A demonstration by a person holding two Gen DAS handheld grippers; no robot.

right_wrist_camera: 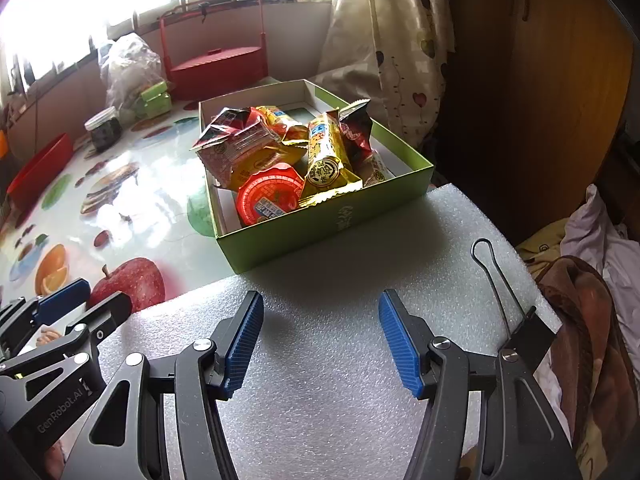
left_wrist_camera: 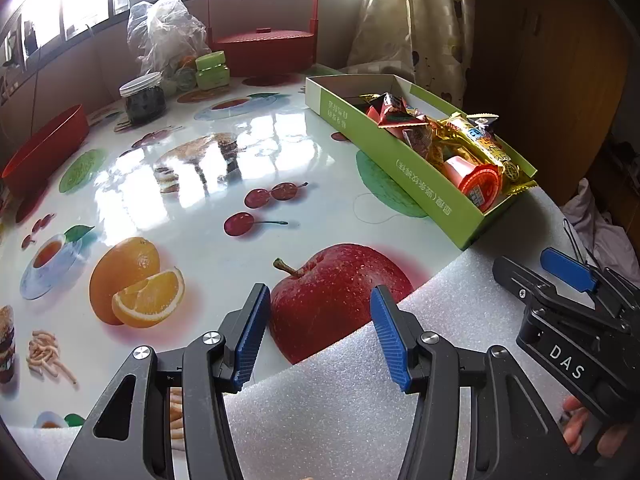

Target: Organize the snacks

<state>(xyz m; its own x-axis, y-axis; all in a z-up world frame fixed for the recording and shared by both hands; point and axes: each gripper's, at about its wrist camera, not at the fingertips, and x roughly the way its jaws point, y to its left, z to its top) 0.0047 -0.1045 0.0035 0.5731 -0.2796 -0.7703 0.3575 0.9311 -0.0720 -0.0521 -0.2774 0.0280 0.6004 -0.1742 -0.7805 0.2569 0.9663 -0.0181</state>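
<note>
A green cardboard box (right_wrist_camera: pixel 320 226) stands on the table, its near end resting on a white foam sheet (right_wrist_camera: pixel 328 360). It holds several snacks: a red-lidded jelly cup (right_wrist_camera: pixel 269 197), a yellow wrapped bar (right_wrist_camera: pixel 326 156), red and orange packets (right_wrist_camera: pixel 240 136). The box also shows at the right of the left wrist view (left_wrist_camera: pixel 404 164). My left gripper (left_wrist_camera: pixel 316 332) is open and empty over the printed apple and the foam edge. My right gripper (right_wrist_camera: pixel 322 340) is open and empty above the foam, short of the box. It also shows in the left wrist view (left_wrist_camera: pixel 544 272).
The table has a glossy fruit-print cloth (left_wrist_camera: pixel 208 200). At the back stand a red handled basket (left_wrist_camera: pixel 264 48), a plastic bag (left_wrist_camera: pixel 164 36), a green jar (left_wrist_camera: pixel 212 70) and a dark jar (left_wrist_camera: pixel 143 98). A red bowl (left_wrist_camera: pixel 44 148) is at the left. A binder clip (right_wrist_camera: pixel 528 334) grips the foam's right edge.
</note>
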